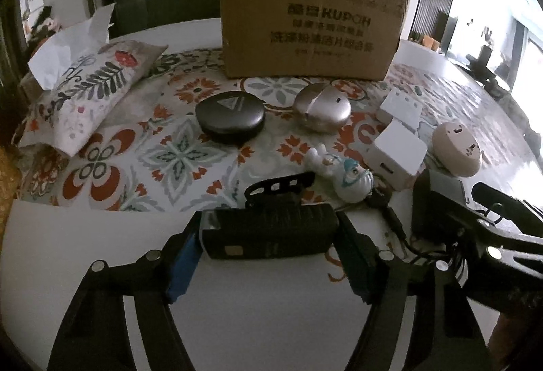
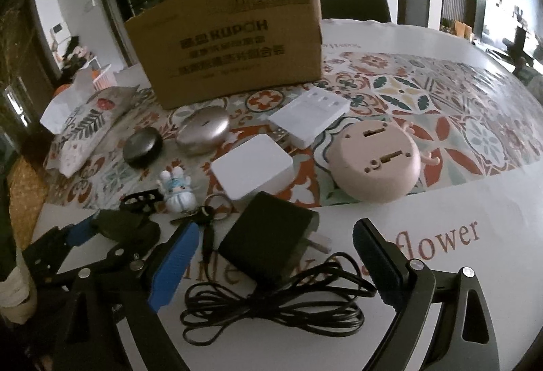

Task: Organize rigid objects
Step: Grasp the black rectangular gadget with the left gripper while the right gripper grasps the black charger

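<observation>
Nine rigid things on the table, plus one box to fill, largest first:

Cardboard box: at 12 o'clock, far edge of the patterned cloth; stiff but thin-walled, probably light. It looks like the likely bin, so no need to lift it.

Pink round device: at 1 o'clock from the right gripper, underside up; hard, smooth, domed, likely to slip. Best pinched across the flat rim.

White slotted block: at 12 o'clock, just beyond the white cube; rigid plastic with flat parallel sides, an easy hold across its short width.

White cube adapter: just past the black charger; light, glossy, square. Take it on opposite faces.

Black charger: between the right gripper's fingers, prongs toward 3 o'clock; dense and stiff, but its cable is limp and loosely coiled, and will trail. Grip the body, not the cord.

Black boxy device: at 12 o'clock in the left wrist view, matte, hard, flat-sided; a strap mount sticks up behind it.

Metallic oval case: at 1 o'clock; polished and curved, so slippery.

Black round case: at 11 o'clock; low, smooth, best held across its width.

Rabbit figurine: lying on its side, keys attached; small and possibly brittle, so a gentle hold on the body.

Left gripper: fingers on either side of the black boxy device; the pads appear to touch it, but I cannot tell whether they clamp.

Right gripper: jaws spread wide, holding nothing.
</observation>
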Demonstrator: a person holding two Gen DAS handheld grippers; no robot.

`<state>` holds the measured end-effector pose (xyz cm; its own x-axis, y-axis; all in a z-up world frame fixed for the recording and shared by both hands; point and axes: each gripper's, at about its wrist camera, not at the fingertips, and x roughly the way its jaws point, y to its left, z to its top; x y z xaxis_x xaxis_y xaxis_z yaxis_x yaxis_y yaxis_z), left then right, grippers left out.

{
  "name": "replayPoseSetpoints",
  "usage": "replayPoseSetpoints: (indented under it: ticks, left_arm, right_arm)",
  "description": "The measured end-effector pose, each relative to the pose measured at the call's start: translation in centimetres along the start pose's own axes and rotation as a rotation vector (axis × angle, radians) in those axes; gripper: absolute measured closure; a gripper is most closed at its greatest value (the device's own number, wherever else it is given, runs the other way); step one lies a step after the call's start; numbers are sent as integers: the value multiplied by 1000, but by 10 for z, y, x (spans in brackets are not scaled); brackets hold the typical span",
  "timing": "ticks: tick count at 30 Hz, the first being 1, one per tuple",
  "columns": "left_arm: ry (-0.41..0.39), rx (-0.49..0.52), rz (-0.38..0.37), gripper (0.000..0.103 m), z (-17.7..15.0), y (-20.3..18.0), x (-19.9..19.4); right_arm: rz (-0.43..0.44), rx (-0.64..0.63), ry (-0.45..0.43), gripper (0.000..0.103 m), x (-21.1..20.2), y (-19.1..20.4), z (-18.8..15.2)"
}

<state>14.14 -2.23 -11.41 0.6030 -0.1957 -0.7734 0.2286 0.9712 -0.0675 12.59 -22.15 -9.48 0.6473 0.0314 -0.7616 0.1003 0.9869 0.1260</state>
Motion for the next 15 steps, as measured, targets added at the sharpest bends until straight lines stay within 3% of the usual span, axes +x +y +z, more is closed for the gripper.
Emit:
replayPoseSetpoints:
  ticks: [15]
  left_arm:
    - [-7,-28,22,30,-2,7,-9]
  right_arm:
    - [-41,-9,39,12,18,0,-6]
